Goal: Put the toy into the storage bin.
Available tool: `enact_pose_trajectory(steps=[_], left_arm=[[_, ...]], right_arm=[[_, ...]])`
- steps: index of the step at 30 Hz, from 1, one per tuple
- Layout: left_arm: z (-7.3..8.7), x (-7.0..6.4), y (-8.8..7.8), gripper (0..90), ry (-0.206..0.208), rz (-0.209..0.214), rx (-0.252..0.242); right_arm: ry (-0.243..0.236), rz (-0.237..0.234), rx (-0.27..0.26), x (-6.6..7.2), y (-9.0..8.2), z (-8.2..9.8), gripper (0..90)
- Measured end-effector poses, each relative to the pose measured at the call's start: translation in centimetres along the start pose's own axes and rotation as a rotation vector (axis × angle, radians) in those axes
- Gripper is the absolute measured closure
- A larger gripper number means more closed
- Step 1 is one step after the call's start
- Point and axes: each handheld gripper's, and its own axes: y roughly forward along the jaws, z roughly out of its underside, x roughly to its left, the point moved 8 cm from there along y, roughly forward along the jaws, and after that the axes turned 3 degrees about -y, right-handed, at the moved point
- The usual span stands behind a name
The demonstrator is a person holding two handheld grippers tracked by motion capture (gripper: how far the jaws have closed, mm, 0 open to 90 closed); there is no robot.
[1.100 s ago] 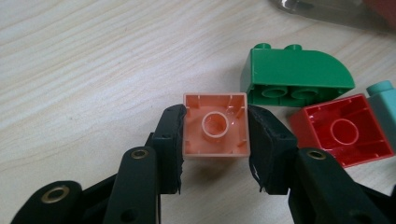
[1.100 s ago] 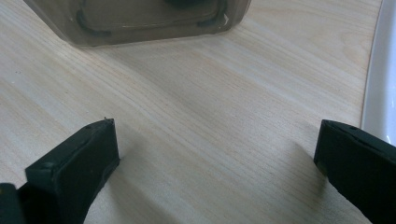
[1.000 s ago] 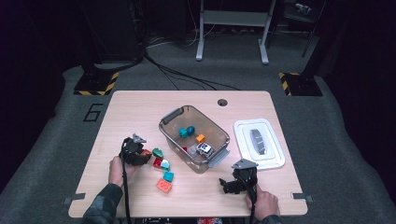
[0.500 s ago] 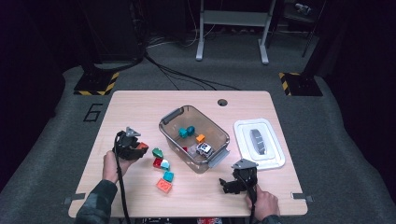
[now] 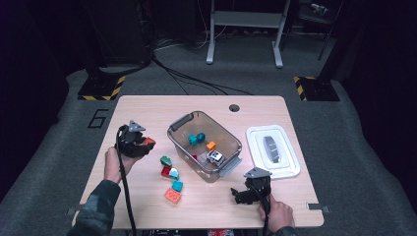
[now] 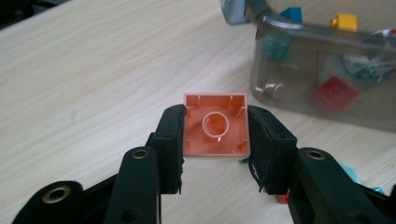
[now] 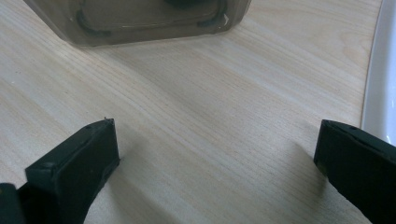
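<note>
My left gripper (image 6: 215,140) is shut on an orange brick (image 6: 215,125), whose hollow underside faces the camera; both pads press its sides. In the high view the left gripper (image 5: 142,145) hangs above the table's left part with the orange brick (image 5: 148,143) at its tip. A clear plastic bin (image 5: 231,160) in the middle holds teal, orange and red bricks and a small toy car (image 5: 215,157). My right gripper (image 5: 241,195) rests low near the front edge, right of centre. In its own view the right gripper (image 7: 217,154) stands wide open over bare wood.
Several loose bricks lie left of the bin: a green one (image 5: 165,160), a red one (image 5: 166,171), teal ones (image 5: 177,185) and an orange-red one (image 5: 172,195). The bin's white lid (image 5: 273,150) lies at the right. The table (image 5: 147,105) has a cable hole (image 5: 234,107) at the back.
My left gripper has risen from among the loose bricks with the orange brick in its jaws and drifted left. The right gripper has stayed put.
</note>
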Motion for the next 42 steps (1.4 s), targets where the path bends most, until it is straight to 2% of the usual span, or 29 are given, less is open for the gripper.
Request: enact_pose_trajectory(steps=[10, 19, 29, 34, 42], left_arm=[[-3.2, -0.7, -1.3, 58.9, 0.041, -0.001, -0.038], [-5.0, -1.9, -1.4, 58.8, 0.084, 0.018, -0.033], [-6.4, -4.3, -0.3, 58.8, 0.114, 0.053, -0.029], [-6.6, -5.5, 0.8, 58.7, 0.131, 0.075, -0.009], [-6.5, -6.7, 2.3, 58.6, 0.141, 0.097, 0.013]], right_arm=[[0.001, 0.000, 0.000, 0.0, 0.0, 0.0, 0.0], [0.001, 0.000, -0.001, 0.0, 0.0, 0.0, 0.0], [0.000, 0.000, -0.001, 0.0, 0.0, 0.0, 0.0], [0.000, 0.000, 0.000, 0.0, 0.0, 0.0, 0.0], [0.000, 0.000, -0.001, 0.0, 0.0, 0.0, 0.0]])
